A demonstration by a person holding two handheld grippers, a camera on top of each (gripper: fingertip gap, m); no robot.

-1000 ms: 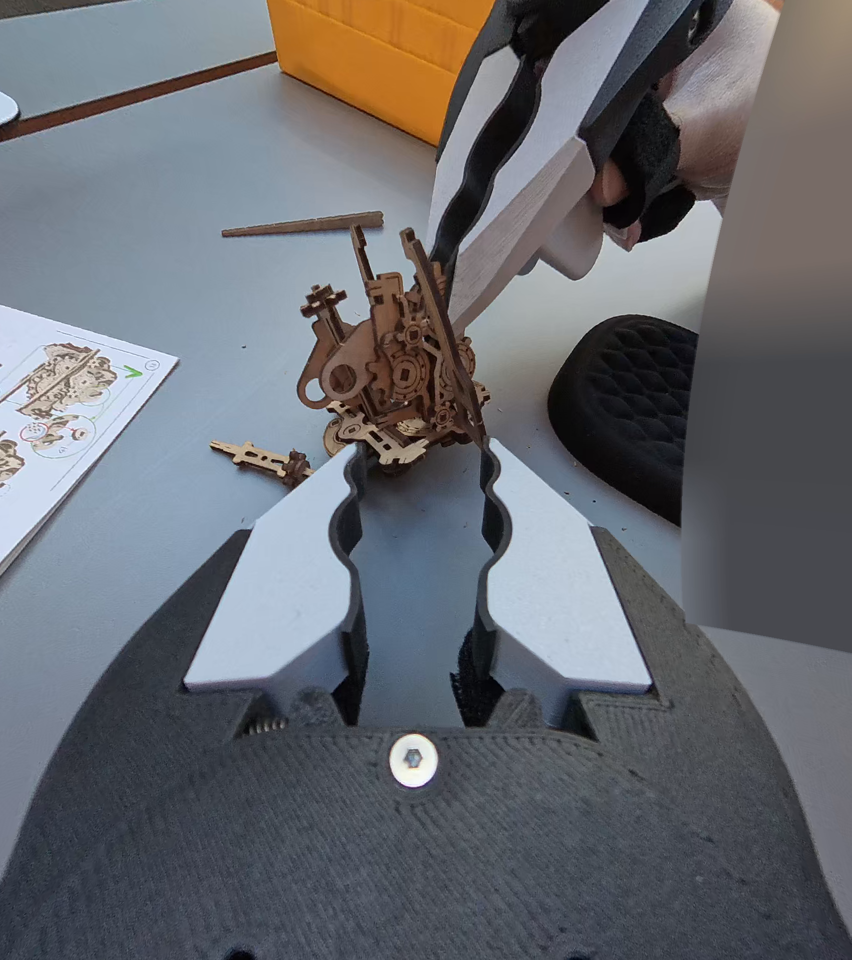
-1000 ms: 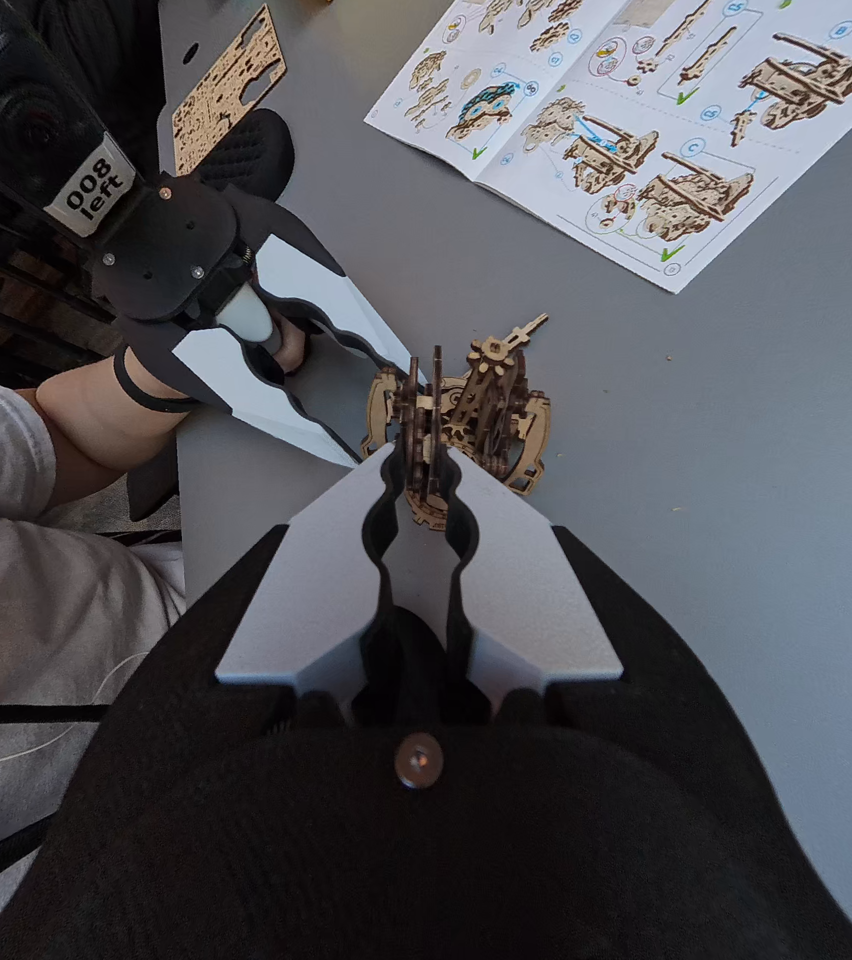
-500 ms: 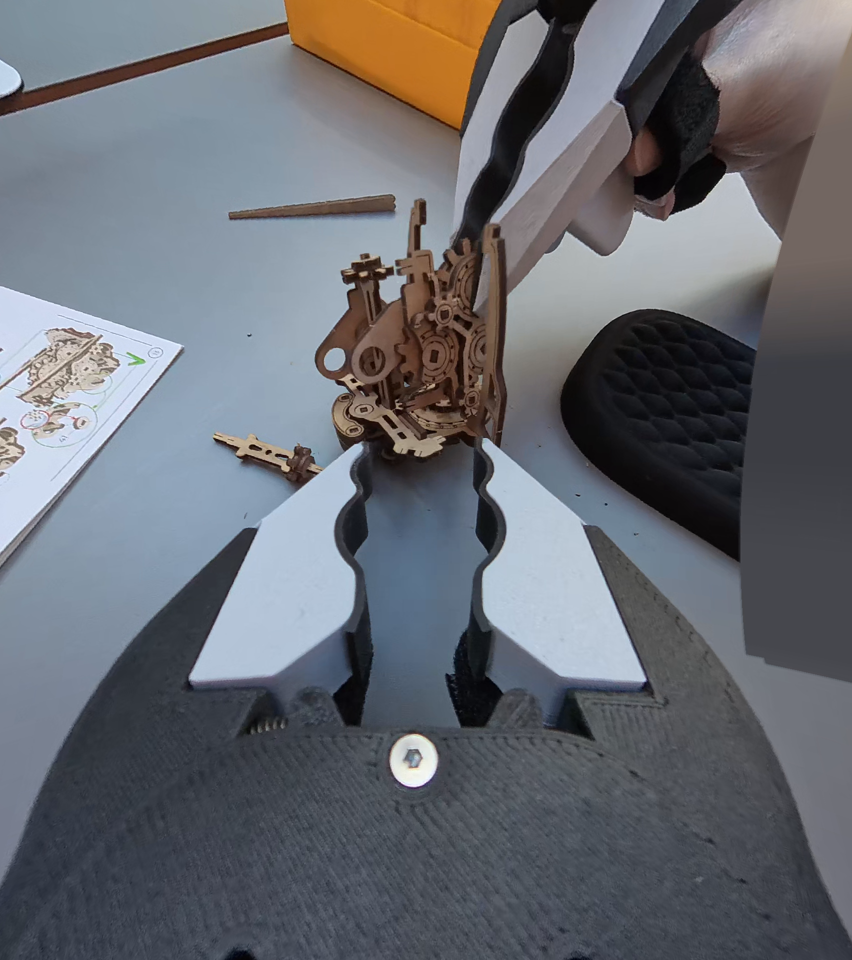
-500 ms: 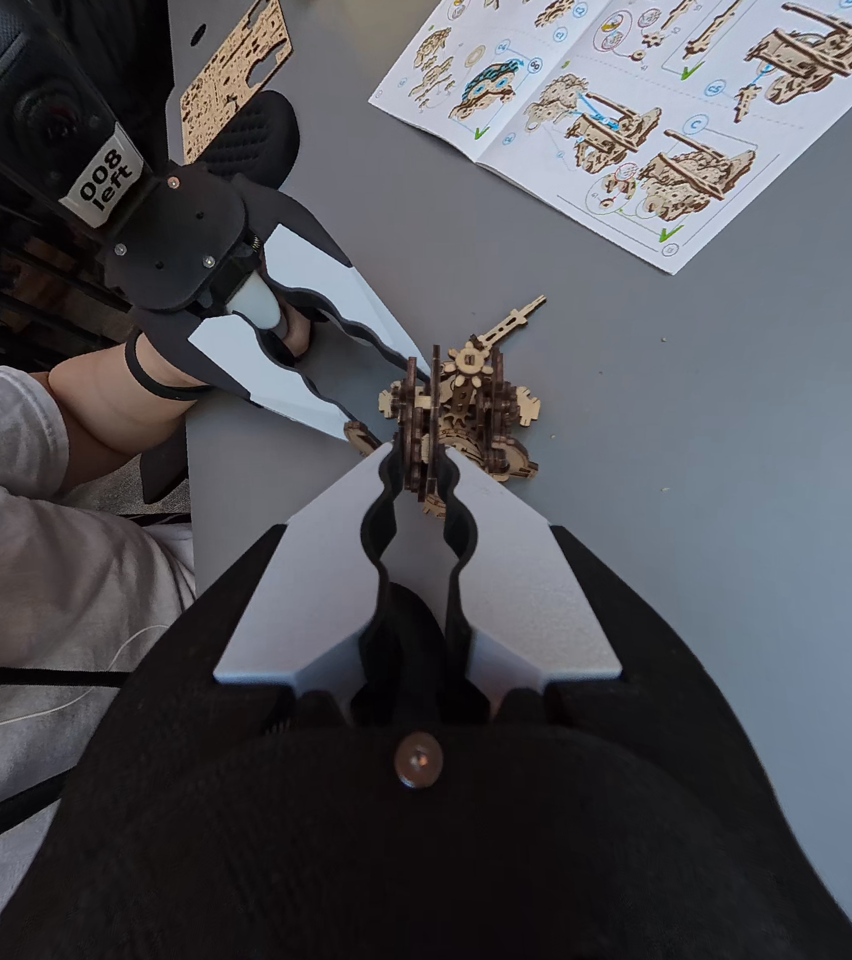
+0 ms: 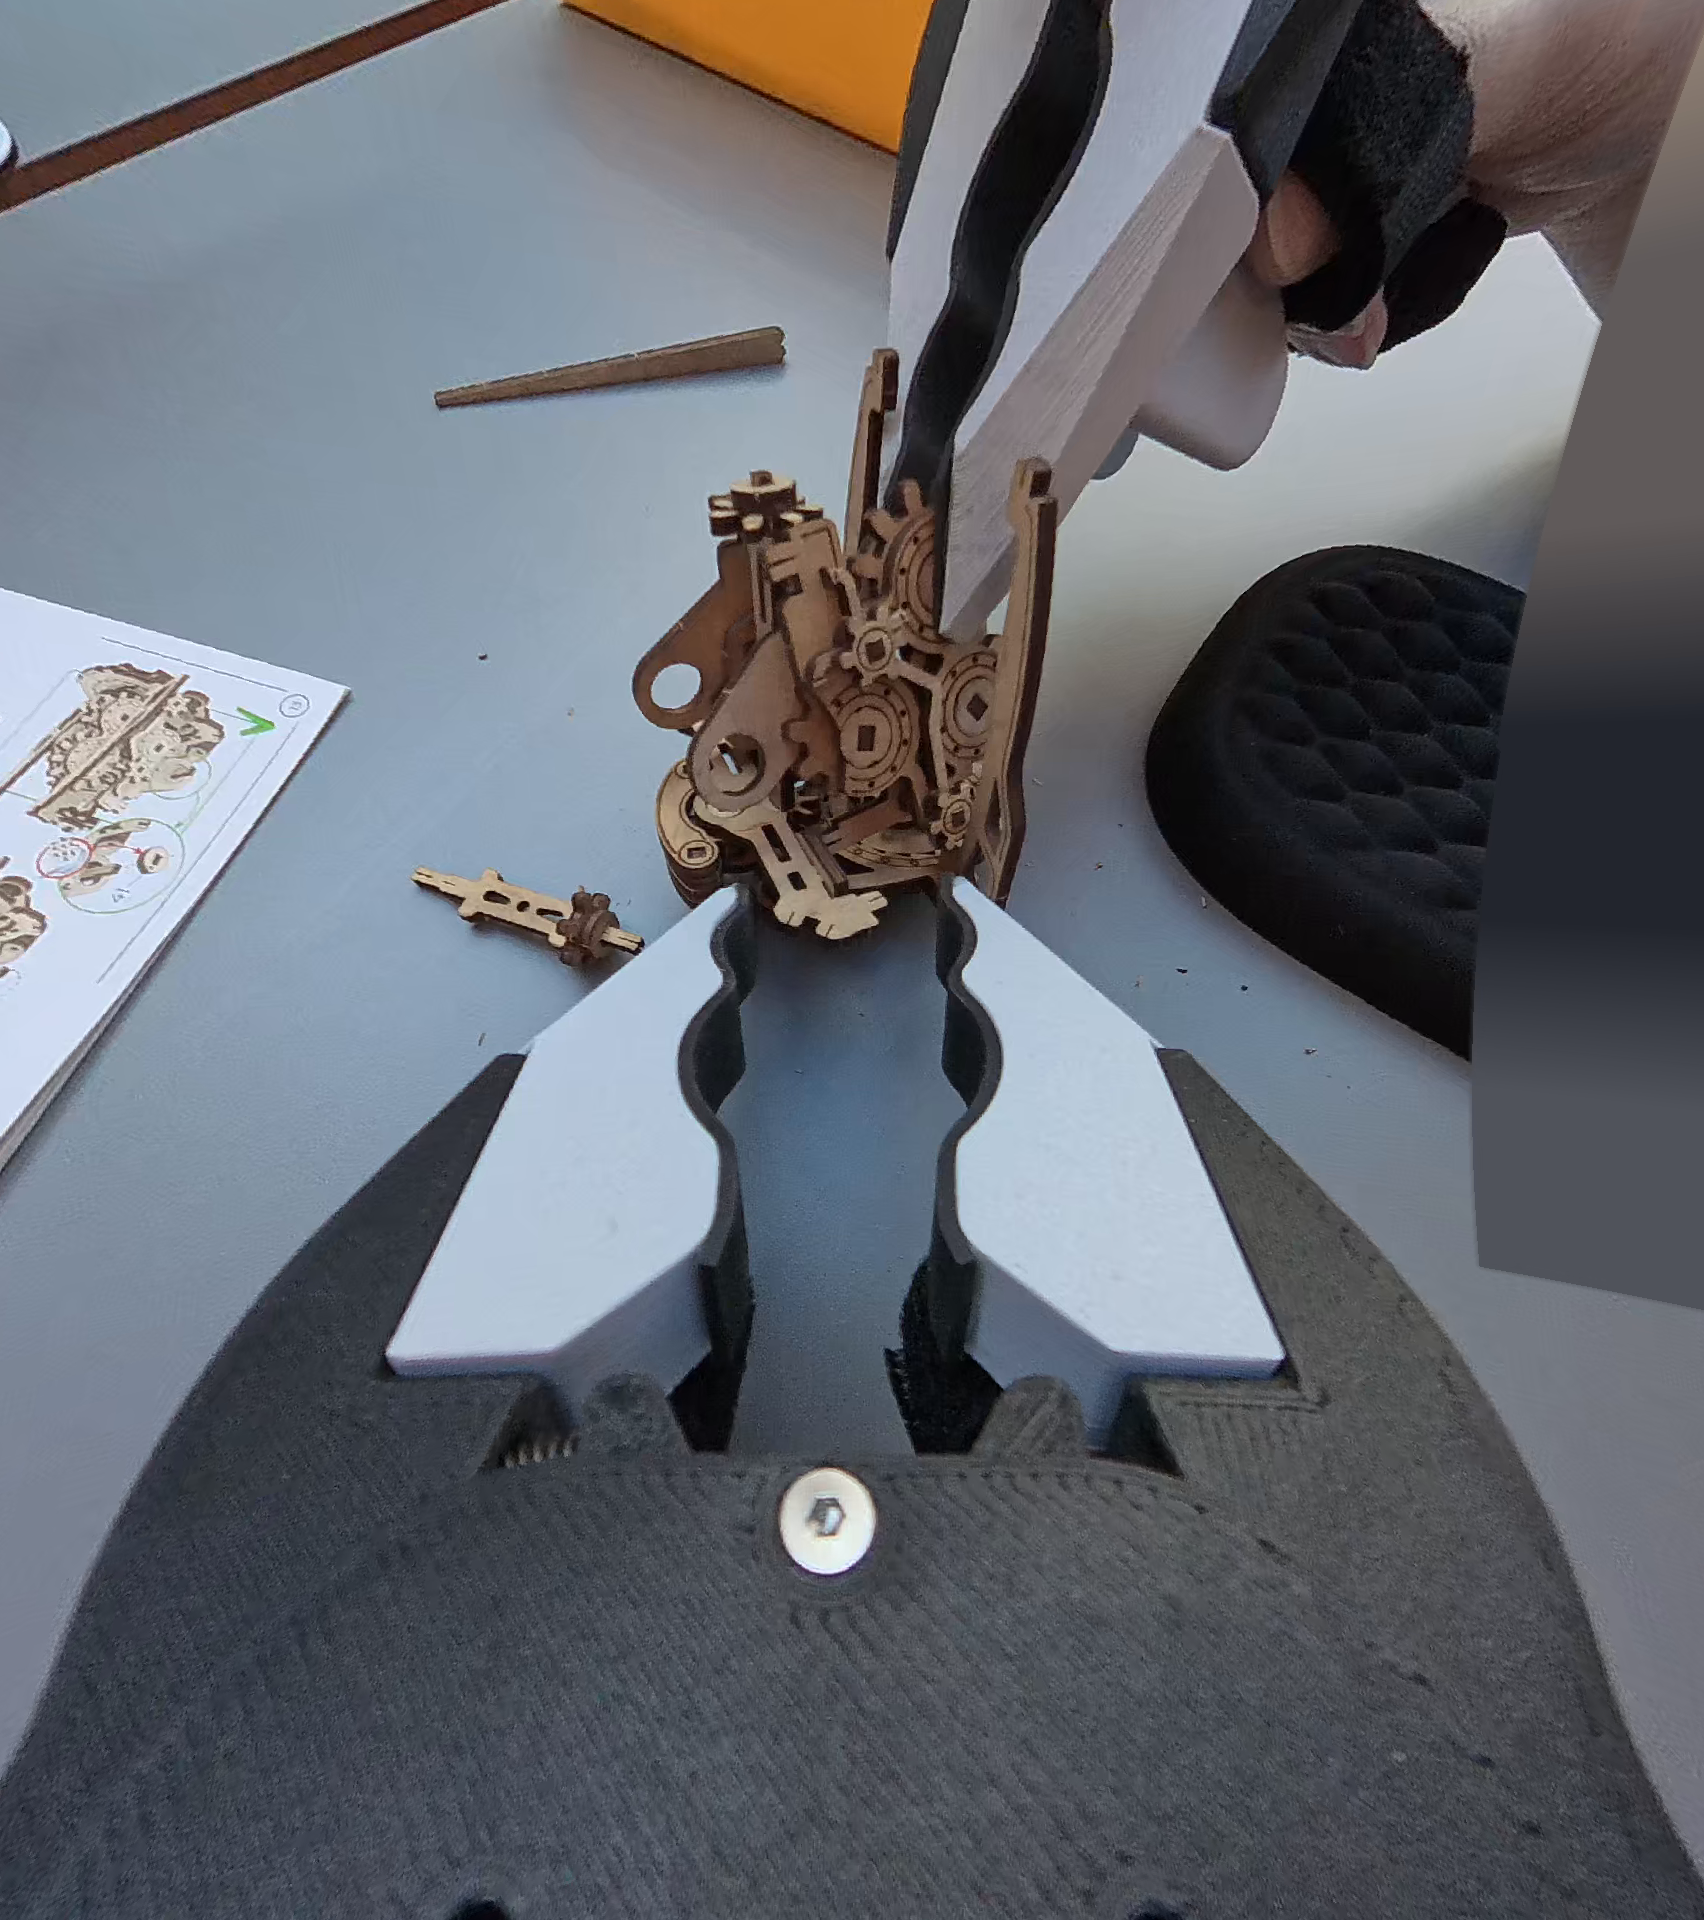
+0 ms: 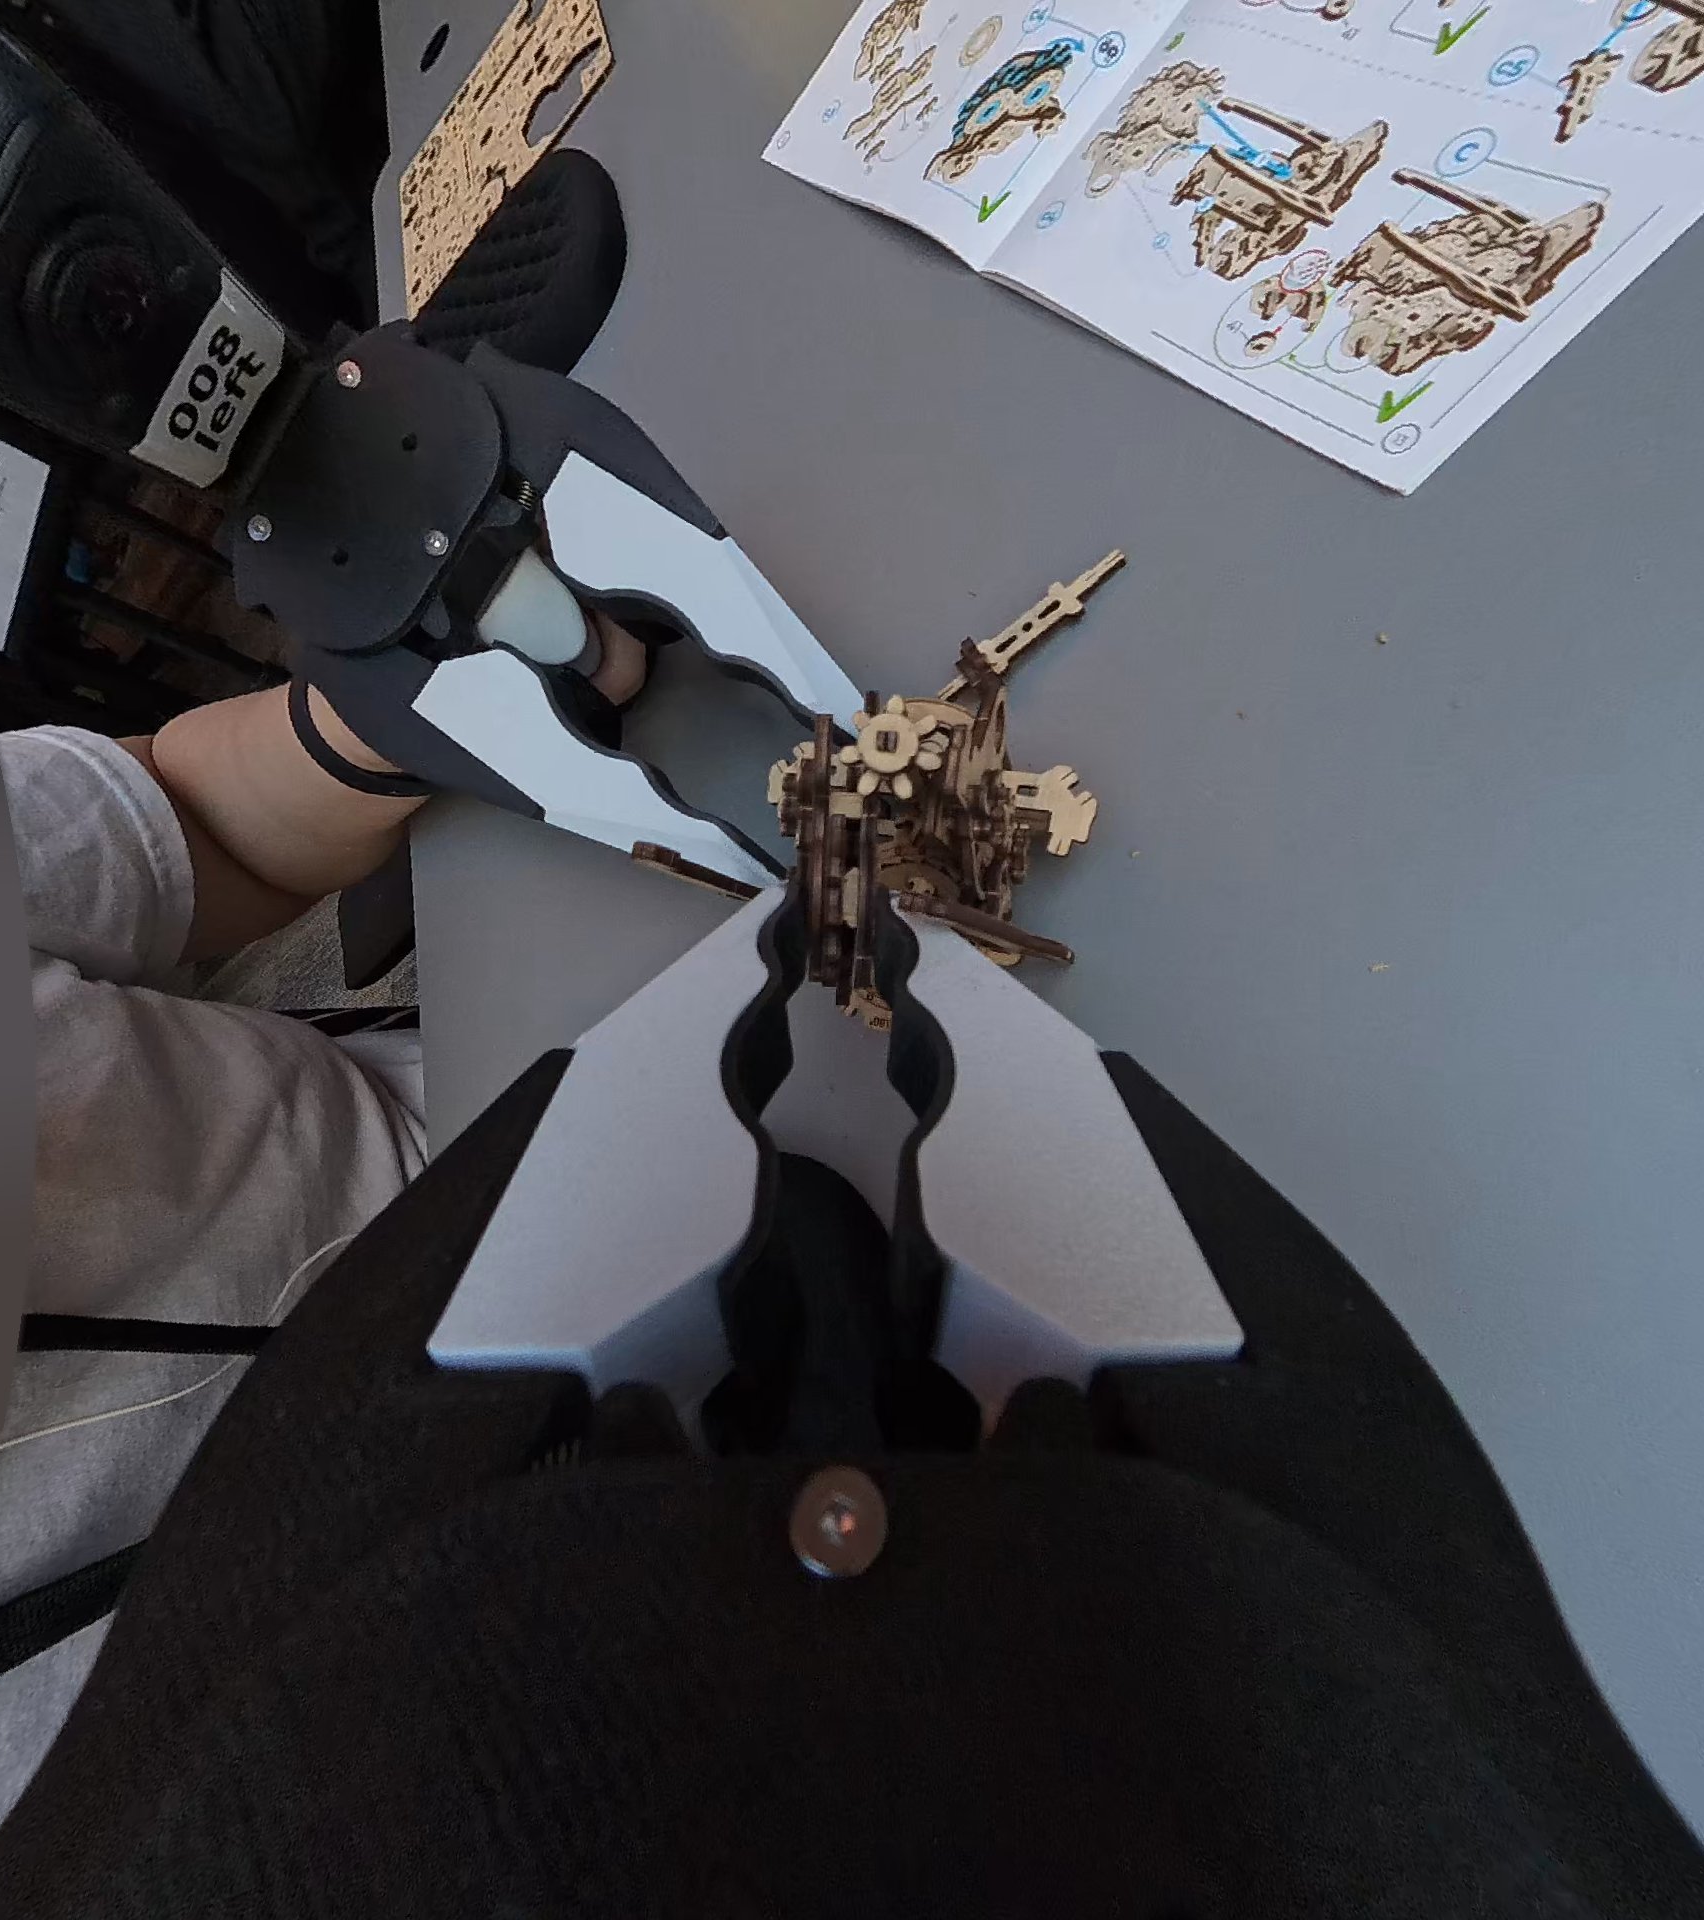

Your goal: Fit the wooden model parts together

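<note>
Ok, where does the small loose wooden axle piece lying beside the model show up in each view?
Left wrist view: the axle piece lies flat on the table, left of the wooden model.
Right wrist view: it pokes out beyond the model, up and right.
Shared landmark: the instruction booklet.

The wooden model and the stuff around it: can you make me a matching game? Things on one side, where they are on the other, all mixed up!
Things:
1. wooden model
2. small loose wooden part
3. long wooden stick
4. instruction booklet

Places:
A. lying flat beyond the model
B. gripped by the right tool
C. open at the table's left
D. lying beside the left tool tip

Pairs: 1-B, 2-D, 3-A, 4-C
</note>
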